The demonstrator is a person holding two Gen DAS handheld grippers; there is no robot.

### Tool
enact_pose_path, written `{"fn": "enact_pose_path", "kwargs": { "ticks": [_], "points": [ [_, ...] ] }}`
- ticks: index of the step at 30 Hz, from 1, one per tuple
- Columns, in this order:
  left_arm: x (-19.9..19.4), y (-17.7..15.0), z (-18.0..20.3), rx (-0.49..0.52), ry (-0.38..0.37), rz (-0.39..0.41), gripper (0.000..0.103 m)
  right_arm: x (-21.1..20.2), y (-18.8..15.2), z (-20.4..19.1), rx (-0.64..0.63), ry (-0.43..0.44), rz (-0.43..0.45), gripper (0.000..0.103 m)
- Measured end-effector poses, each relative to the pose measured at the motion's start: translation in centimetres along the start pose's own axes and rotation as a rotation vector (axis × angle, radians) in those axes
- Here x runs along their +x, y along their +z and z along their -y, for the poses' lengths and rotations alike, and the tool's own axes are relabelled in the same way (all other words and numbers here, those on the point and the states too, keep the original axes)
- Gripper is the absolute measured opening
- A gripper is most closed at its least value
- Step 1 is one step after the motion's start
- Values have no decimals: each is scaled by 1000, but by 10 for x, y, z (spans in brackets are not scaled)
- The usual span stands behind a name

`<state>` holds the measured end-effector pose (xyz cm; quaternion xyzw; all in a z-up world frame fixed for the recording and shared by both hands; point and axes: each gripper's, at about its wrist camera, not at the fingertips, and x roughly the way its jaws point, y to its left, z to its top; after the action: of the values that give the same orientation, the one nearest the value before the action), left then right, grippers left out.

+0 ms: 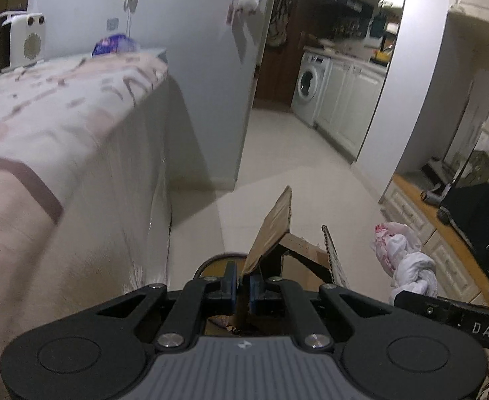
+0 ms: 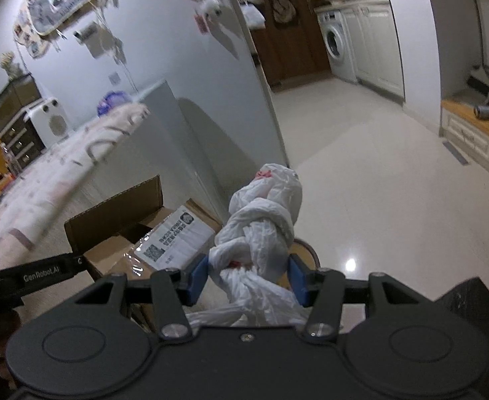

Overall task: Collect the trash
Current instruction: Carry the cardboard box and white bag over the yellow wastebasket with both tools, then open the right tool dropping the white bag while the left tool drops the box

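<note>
Beside the cloth-covered surface [image 1: 61, 126], at about nine o'clock in both wrist views, two pieces of trash are already in hand. The left gripper [image 1: 241, 283] has its fingers clenched on a flap of the open cardboard box [image 2: 164, 233], which hangs just ahead of it with its shipping label showing. The right gripper [image 2: 247, 278] has its fingers grasping the knotted neck of a white plastic trash bag [image 2: 264, 220]; the twisted knot stands up at twelve o'clock between the blue pads. Both items sit just beside each other above the pale tiled floor [image 2: 361, 173]. I judge the picking-up as done for these two; what seems left is carrying them to a bin, and none is visible.
</note>
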<state>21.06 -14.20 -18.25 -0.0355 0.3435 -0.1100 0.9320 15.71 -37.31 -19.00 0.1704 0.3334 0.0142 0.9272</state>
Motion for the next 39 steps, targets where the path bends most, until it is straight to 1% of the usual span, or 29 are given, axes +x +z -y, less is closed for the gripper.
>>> {"fn": "enact_pose_path", "kwargs": {
  "ticks": [2, 7, 14, 18, 21, 24, 27, 29, 32, 35, 37, 39],
  "points": [
    [16, -2, -1, 8, 21, -19, 7, 15, -2, 3, 3, -10, -29, 53],
    [55, -8, -10, -16, 52, -79, 7, 55, -6, 7, -10, -26, -103, 53],
    [111, -14, -23, -32, 101, -149, 7, 109, -8, 8, -79, -57, -200, 53],
    [143, -20, -29, -43, 128, -179, 7, 138, -12, 13, -98, -64, -240, 53],
    [168, -28, -32, -48, 160, -200, 7, 161, -17, 21, -81, -71, -263, 53],
    [194, -34, -37, -35, 213, -214, 7, 184, -23, 31, -40, -75, -286, 53],
    [221, -37, -45, -32, 273, -203, 7, 212, -29, 42, 12, -80, -307, 53],
    [239, -36, -50, -52, 291, -194, 7, 232, -31, 46, 42, -75, -314, 53],
    [265, -32, -51, -74, 289, -175, 7, 262, -37, 56, 93, -64, -332, 53],
    [293, -29, -49, -82, 274, -168, 7, 293, -43, 65, 160, -33, -342, 53],
    [312, -31, -49, -114, 241, -190, 7, 310, -46, 70, 179, -27, -353, 53],
    [336, -34, -51, -180, 188, -226, 7, 323, -49, 73, 182, -25, -369, 53]
  ]
}}
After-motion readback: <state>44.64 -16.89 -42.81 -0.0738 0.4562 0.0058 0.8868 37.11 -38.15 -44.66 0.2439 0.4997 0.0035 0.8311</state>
